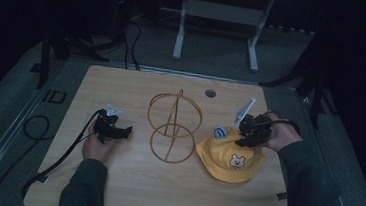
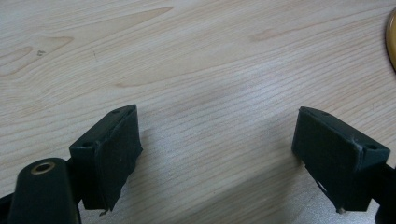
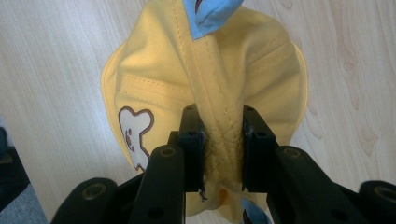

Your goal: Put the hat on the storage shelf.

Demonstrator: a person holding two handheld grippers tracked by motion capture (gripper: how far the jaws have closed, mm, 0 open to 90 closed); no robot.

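Observation:
A small yellow hat [image 1: 231,157] with a white bear patch and a blue ear lies on the table's right side, next to a gold wire stand [image 1: 173,125] of two rings. My right gripper [image 1: 246,135] is shut on the hat's back brim. In the right gripper view the yellow hat [image 3: 205,79] is pinched into a quilted fold between the jaws of the right gripper [image 3: 223,151]. On the left, my left gripper [image 1: 124,131] rests low over bare wood, held in a hand. Its own view shows the left gripper [image 2: 219,154] open with nothing between the jaws.
The wooden table [image 1: 128,188] has a round grommet hole [image 1: 210,93] near its far edge. A black cable [image 1: 63,158] trails from the left gripper off the table's left side. A metal frame [image 1: 217,30] stands on the floor beyond the table.

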